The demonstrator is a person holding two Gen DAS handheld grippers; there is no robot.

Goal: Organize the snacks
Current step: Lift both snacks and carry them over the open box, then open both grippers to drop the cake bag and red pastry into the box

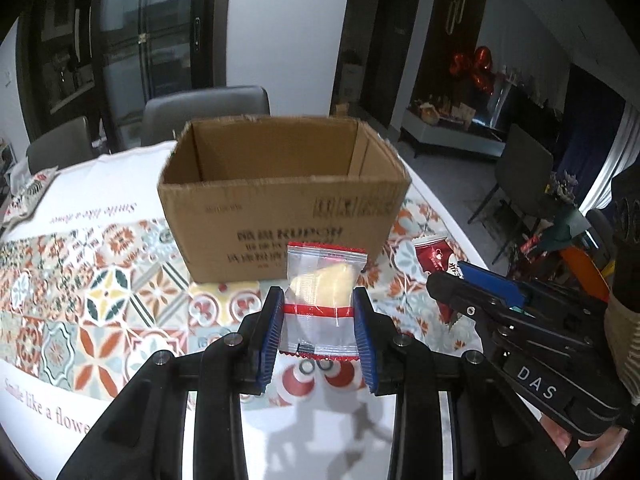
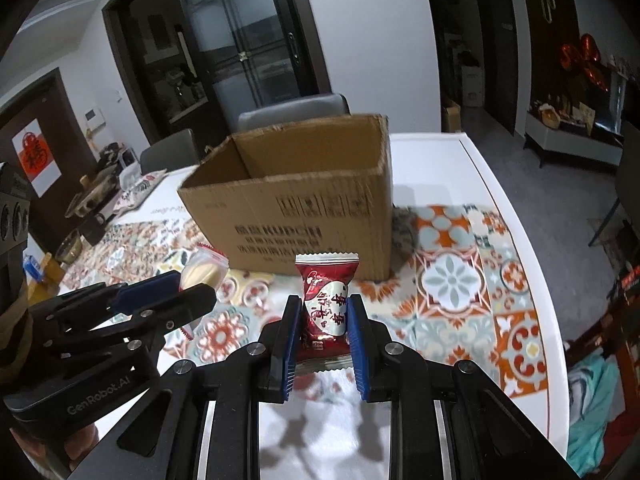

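White walls, dark-framed glass doors (image 1: 148, 40), grey chairs (image 1: 206, 110), grey floor (image 1: 448, 184), red balloons (image 1: 474, 66).

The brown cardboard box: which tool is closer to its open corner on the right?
Right. The right tool, holding a red snack packet, faces that corner of the brown cardboard box; the left tool is beside it, further left.
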